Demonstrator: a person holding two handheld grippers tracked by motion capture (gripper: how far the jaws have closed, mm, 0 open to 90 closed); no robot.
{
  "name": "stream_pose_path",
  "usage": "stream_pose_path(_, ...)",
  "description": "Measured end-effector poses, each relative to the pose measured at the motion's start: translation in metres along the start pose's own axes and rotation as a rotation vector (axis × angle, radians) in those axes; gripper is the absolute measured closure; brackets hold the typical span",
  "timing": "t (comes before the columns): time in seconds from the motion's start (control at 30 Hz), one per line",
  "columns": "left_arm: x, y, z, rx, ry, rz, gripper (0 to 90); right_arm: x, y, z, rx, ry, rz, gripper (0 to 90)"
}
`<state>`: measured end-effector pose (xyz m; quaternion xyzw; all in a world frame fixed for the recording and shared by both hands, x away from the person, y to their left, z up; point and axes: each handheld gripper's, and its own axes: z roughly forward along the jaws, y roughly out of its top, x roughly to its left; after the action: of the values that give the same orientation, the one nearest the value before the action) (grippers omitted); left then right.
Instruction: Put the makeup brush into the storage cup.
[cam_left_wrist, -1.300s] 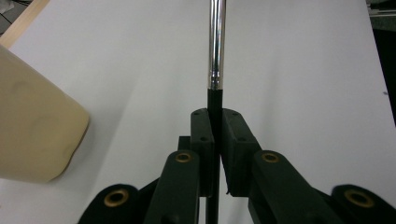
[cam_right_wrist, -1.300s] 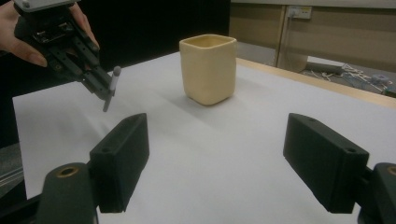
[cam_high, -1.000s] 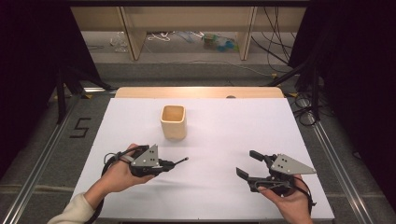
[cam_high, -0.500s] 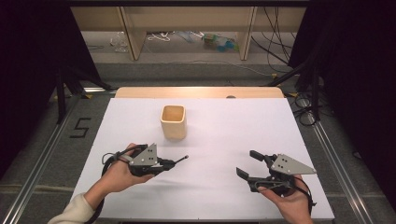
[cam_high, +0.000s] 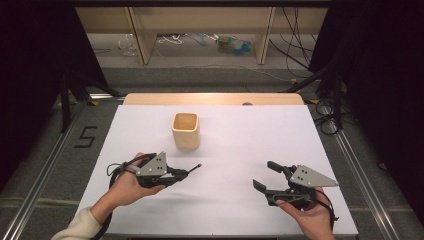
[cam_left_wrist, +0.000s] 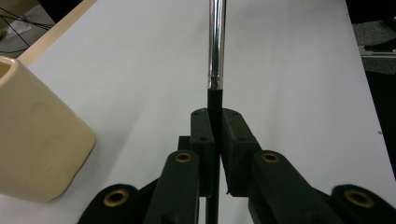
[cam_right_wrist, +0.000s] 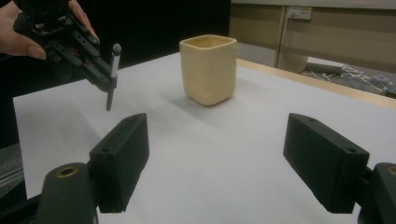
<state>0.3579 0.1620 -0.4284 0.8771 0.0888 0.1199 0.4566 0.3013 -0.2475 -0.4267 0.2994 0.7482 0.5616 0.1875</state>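
A slim pen (cam_high: 194, 168) with a black grip and a silver barrel (cam_left_wrist: 215, 46) is pinched between the jaws of my left gripper (cam_high: 182, 174), which is shut on it at the near left of the white table (cam_high: 240, 145). The pen points right and away, held off the sheet (cam_right_wrist: 112, 74). A cream square cup (cam_high: 186, 131) stands upright just beyond it, left of the pen in the left gripper view (cam_left_wrist: 37, 140). My right gripper (cam_high: 265, 175) hovers at the near right, open and holding nothing (cam_right_wrist: 224, 158), facing the cup (cam_right_wrist: 208, 70).
A wooden strip (cam_high: 215, 98) borders the table's far edge. Metal rails (cam_high: 45, 165) run along both sides, dark curtains stand left and right, and cables lie on the floor (cam_high: 210, 42) beyond the table.
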Motion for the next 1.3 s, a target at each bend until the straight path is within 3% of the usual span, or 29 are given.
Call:
stream_pose_path(0.27,-0.0004,0.0005,0.0004,-0.032,0.007,-0.013,83.8,-0.0002,-0.0002,0.0002,0.002,-0.002,-0.002,23.5)
stream_pose_path(0.3,-0.0004,0.0005,0.0003,-0.035,0.006,-0.016,83.8,0.0004,-0.0015,0.0042,-0.044,0.018,0.012,23.5)
stream_pose_path(0.33,-0.0005,0.0005,0.0004,-0.046,0.008,-0.02,83.8,0.0001,0.0,0.0,0.002,-0.002,-0.002,23.5)
stream_pose_path(0.67,0.0003,0.0002,0.0002,-0.075,0.013,-0.037,83.8,-0.0002,-0.0001,0.0,0.0,-0.002,-0.002,23.5)
stream_pose_path(0.7,0.0002,0.0001,0.0002,-0.077,0.017,-0.035,83.8,0.0003,-0.001,0.0027,-0.036,0.012,0.007,23.5)
stream_pose_path(0.83,0.0005,0.0001,-0.0002,-0.09,0.023,-0.037,83.8,0.0,0.0,-0.0001,-0.001,0.0,-0.001,23.5)
stream_pose_path(0.87,0.0004,0.0002,-0.0002,-0.093,0.025,-0.039,83.8,0.0004,-0.0009,0.0027,-0.035,0.015,0.008,23.5)
stream_pose_path(0.93,0.0005,0.0001,0.0,-0.095,0.023,-0.041,83.8,0.0004,-0.0009,0.0027,-0.036,0.014,0.008,23.5)
stream_pose_path(0.97,0.0004,-0.0002,0.0004,-0.094,0.025,-0.038,83.8,-0.0003,-0.0001,0.0,-0.002,-0.003,-0.003,23.5)
stream_pose_path(1.03,0.0,-0.0005,0.0015,-0.096,0.026,-0.037,83.8,-0.0012,-0.0001,0.0007,-0.014,-0.008,-0.018,23.5)
stream_pose_path(1.3,0.0001,-0.0003,0.0019,-0.114,0.032,-0.043,83.8,-0.0001,-0.0001,0.0001,0.002,-0.002,-0.001,23.5)
